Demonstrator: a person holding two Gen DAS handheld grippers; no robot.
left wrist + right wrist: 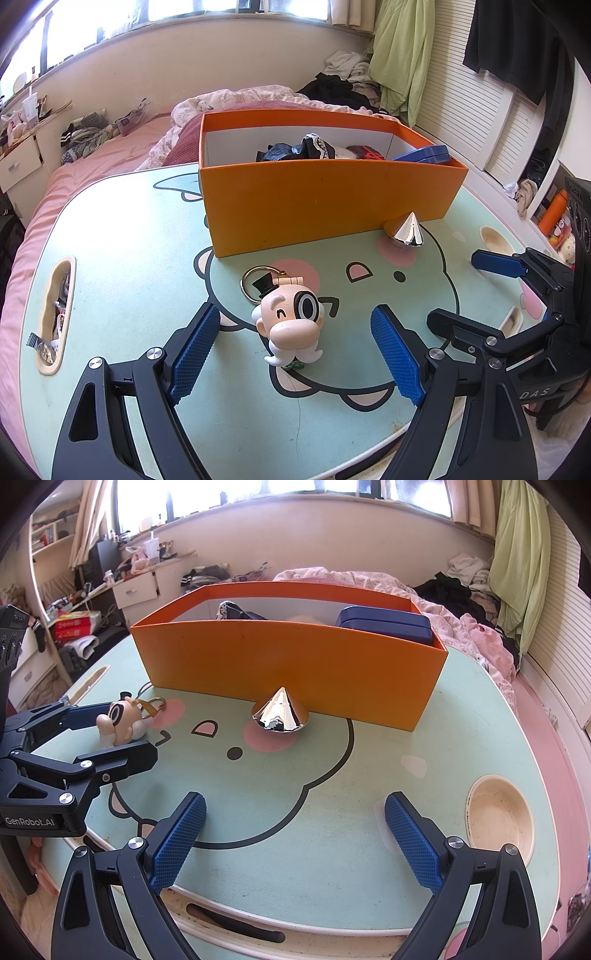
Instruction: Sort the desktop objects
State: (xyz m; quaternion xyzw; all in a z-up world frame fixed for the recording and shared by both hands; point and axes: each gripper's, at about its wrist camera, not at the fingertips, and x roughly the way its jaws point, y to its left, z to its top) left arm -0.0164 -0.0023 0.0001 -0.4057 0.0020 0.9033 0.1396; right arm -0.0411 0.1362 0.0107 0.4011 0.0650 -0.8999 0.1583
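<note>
On the worktop: a mint-green worktop (122, 258) printed with a cartoon face stands over a pink bed (110, 162).
Orange box: the orange box (317, 199) sits at the twelve o'clock side of the worktop, open on top, with a blue case (384, 626) and dark cloth items (295, 149) inside.
Keychain figure: a keychain figure (290, 321), a cartoon head with a small black top hat, a monocle and a white moustache, lies on the worktop just in front of the box, its gold ring (255, 282) pointing toward the box.
Left hand-held gripper: the left hand-held gripper (295, 350) is spread wide, its blue pads on either side of the figure at nine and three o'clock, touching nothing that I can see.
Silver cone: a silver cone (280, 710) stands point up, close against the front wall of the box, toward two o'clock from the figure.
Right hand-held gripper: the right hand-held gripper (293, 834) hangs released over bare worktop at the six o'clock side of the cone, well apart from it, holding nothing.
Cup recess: a round cream recess (500, 818) is sunk into the worktop at three o'clock of the right hand-held gripper.
</note>
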